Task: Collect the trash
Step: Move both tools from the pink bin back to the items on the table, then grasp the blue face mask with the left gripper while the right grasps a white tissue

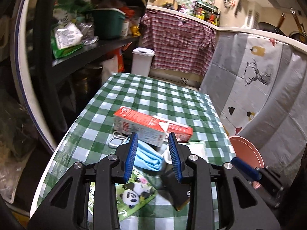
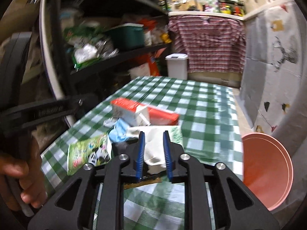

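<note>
A pile of trash lies on the green checked table (image 1: 145, 95): a red and white carton (image 1: 149, 124), a blue face mask (image 1: 147, 157), a green panda wrapper (image 1: 134, 193) and a crumpled white tissue (image 2: 153, 153). My left gripper (image 1: 153, 140) is open above the mask, just short of the carton. My right gripper (image 2: 153, 136) is open with its fingers on either side of the tissue; the carton (image 2: 151, 113), mask (image 2: 119, 134) and wrapper (image 2: 90, 153) lie around it. A pink bin (image 2: 268, 172) hangs at the table's right edge.
A dark shelf unit (image 1: 76, 48) full of goods stands left of the table. A white lidded bin (image 1: 143, 61) and a plaid cloth (image 1: 178, 40) are beyond the far end. A printed sheet (image 1: 259, 80) covers the right wall. The pink bin also shows in the left wrist view (image 1: 247, 153).
</note>
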